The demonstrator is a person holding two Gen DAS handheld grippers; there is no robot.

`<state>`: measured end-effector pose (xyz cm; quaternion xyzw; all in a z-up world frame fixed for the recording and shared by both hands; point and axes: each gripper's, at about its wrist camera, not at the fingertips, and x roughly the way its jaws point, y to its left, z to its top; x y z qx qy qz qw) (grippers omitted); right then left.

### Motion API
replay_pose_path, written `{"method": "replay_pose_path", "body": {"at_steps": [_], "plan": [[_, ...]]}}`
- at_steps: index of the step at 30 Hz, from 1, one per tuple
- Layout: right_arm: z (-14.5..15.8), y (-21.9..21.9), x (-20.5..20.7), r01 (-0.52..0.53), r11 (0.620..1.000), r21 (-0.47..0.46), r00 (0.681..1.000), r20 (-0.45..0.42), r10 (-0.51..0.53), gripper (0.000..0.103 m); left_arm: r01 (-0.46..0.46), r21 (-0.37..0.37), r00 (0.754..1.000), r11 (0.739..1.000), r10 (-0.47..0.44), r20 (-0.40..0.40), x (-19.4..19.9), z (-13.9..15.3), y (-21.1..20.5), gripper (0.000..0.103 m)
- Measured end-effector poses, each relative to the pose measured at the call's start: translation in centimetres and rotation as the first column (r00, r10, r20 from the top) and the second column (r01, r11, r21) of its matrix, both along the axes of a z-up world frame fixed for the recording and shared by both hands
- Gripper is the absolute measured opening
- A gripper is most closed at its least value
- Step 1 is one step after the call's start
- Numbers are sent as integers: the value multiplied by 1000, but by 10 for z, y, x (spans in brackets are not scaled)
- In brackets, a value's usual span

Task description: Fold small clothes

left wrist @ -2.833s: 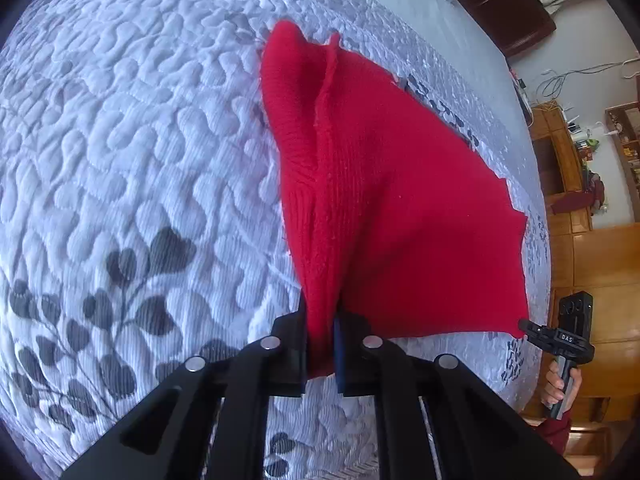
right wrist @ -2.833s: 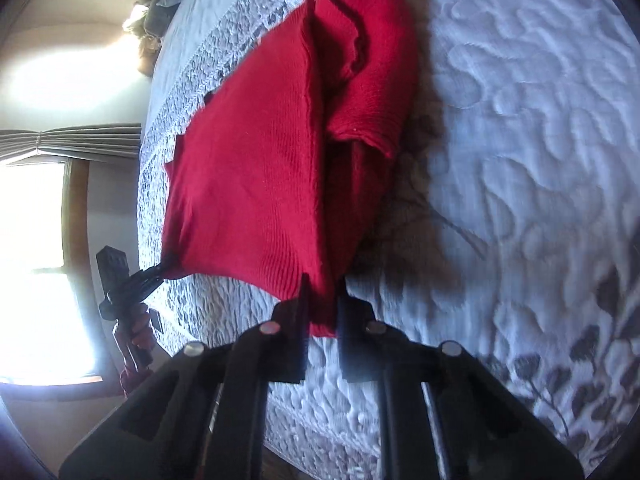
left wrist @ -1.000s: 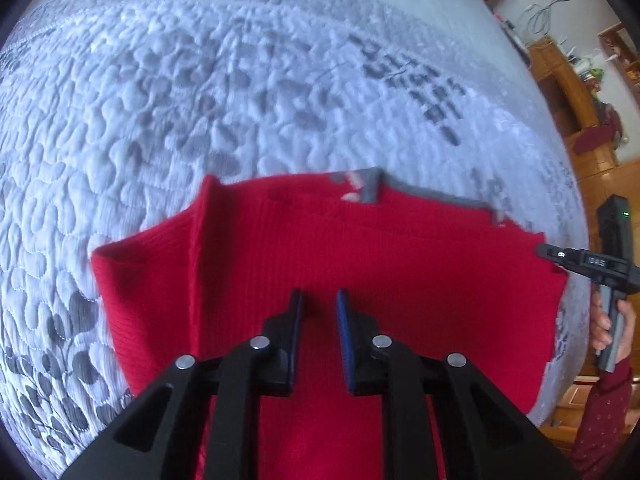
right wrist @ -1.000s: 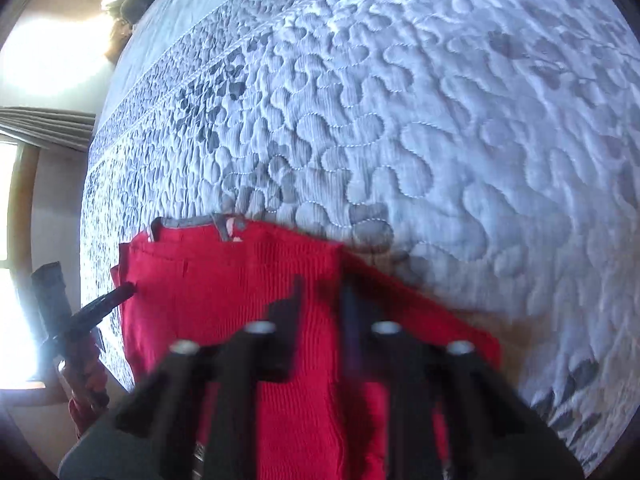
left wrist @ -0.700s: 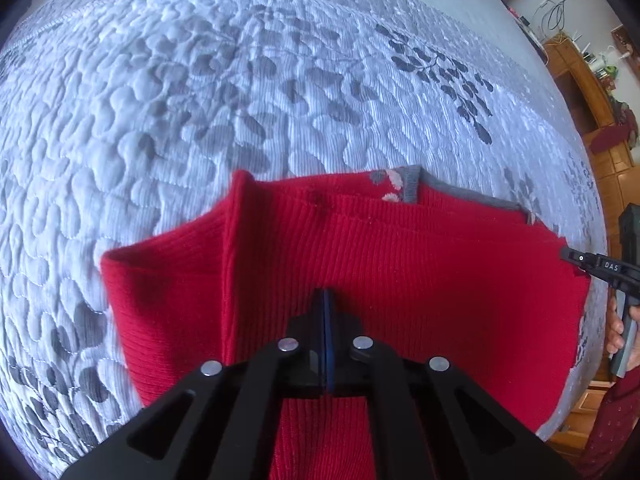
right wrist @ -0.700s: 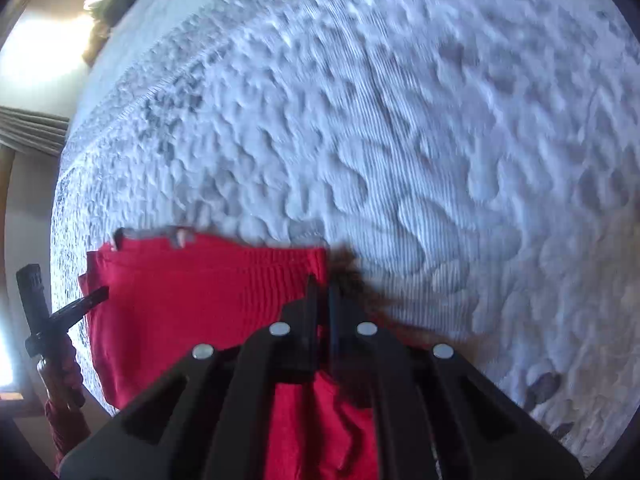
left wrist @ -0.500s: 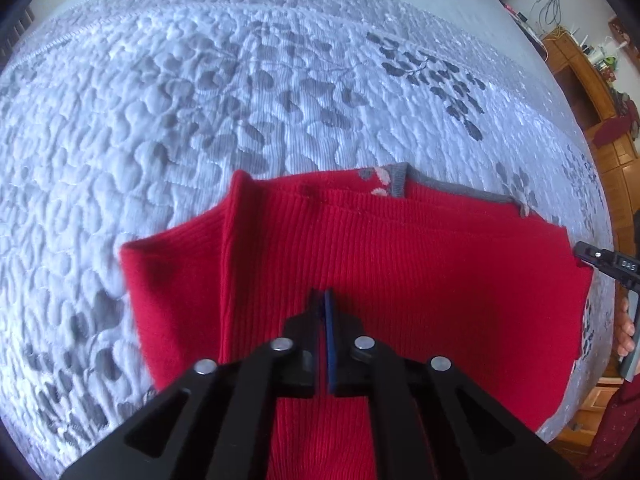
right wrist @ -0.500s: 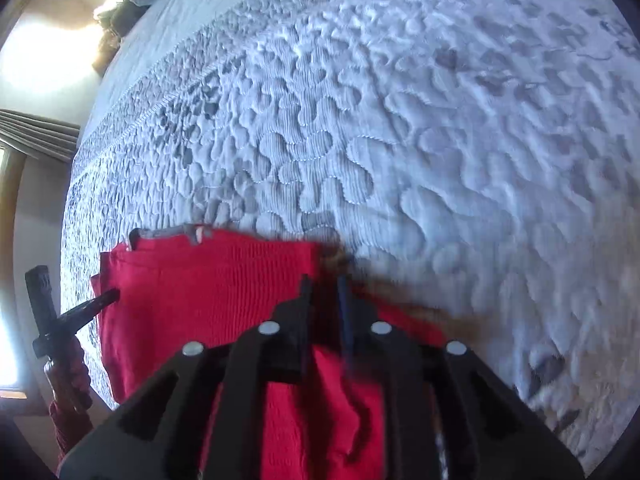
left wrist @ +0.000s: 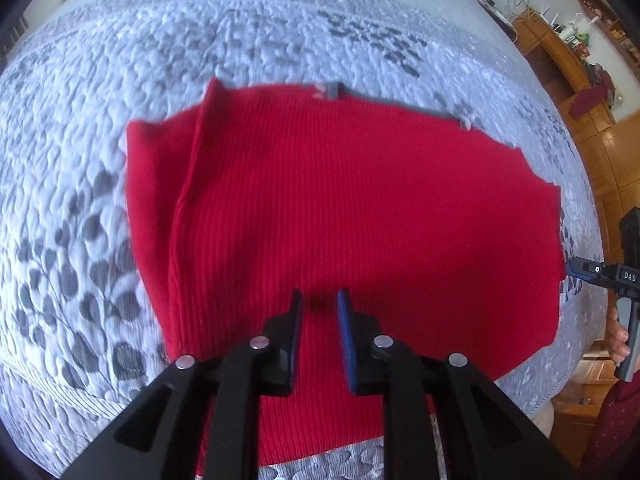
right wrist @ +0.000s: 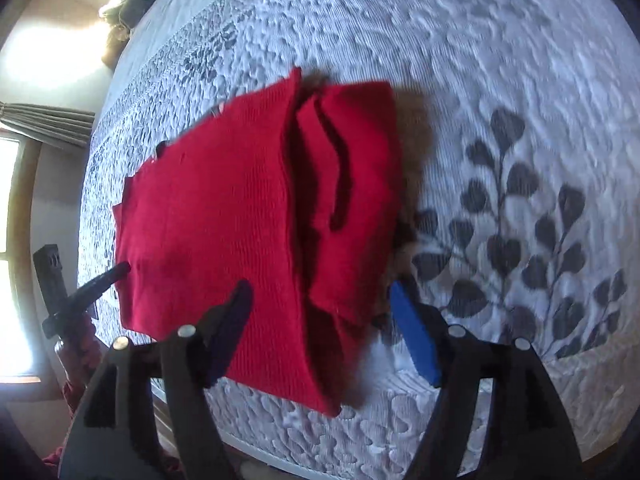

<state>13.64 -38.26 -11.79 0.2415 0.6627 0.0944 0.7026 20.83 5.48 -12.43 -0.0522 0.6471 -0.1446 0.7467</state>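
1. Left wrist view: my left gripper (left wrist: 319, 300) hangs over the red knit garment (left wrist: 340, 216), fingers slightly parted, nothing between them. The garment lies folded flat on the quilted bedspread (left wrist: 120, 60). My right gripper (left wrist: 576, 270) shows at three o'clock, beside the garment's edge.
2. Right wrist view: my right gripper (right wrist: 320, 300) is spread wide, empty, above the garment (right wrist: 224, 216); its folded sleeve layers sit toward one o'clock. My left gripper (right wrist: 120, 270) pokes in at nine o'clock.

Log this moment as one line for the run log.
left gripper: open, empty | right gripper: open, empty | red sweater: folded, flat on quilted bedspread
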Motion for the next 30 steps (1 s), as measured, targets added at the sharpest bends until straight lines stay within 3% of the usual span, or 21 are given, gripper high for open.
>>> {"method": "replay_pose_path", "body": {"at_steps": [4, 8, 10, 12, 20, 27, 30], "plan": [[-18, 2, -1, 29, 998, 51, 999, -34, -27, 64, 0, 2, 1000, 1000, 0, -18, -4, -11, 3, 18], [-25, 7, 1, 20, 999, 30, 999, -33, -20, 53, -5, -3, 1000, 1000, 5, -21, -3, -12, 3, 18], [-26, 6, 1, 26, 999, 30, 999, -34, -25, 32, 1, 6, 1000, 1000, -1, -16, -2, -13, 1, 18], [-30, 5, 0, 34, 996, 85, 999, -38, -31, 20, 0, 7, 1000, 1000, 0, -31, 0, -18, 1, 18], [-20, 3, -1, 83, 988, 126, 996, -27, -80, 16, 4, -36, 997, 999, -6, -74, 5, -33, 7, 16], [50, 42, 14, 32, 994, 100, 997, 69, -39, 15, -4, -70, 995, 998, -3, -97, 7, -25, 12, 16], [82, 81, 27, -45, 998, 40, 991, 130, 40, 15, -14, -98, 998, 995, 8, -60, 3, -6, 26, 24]]}}
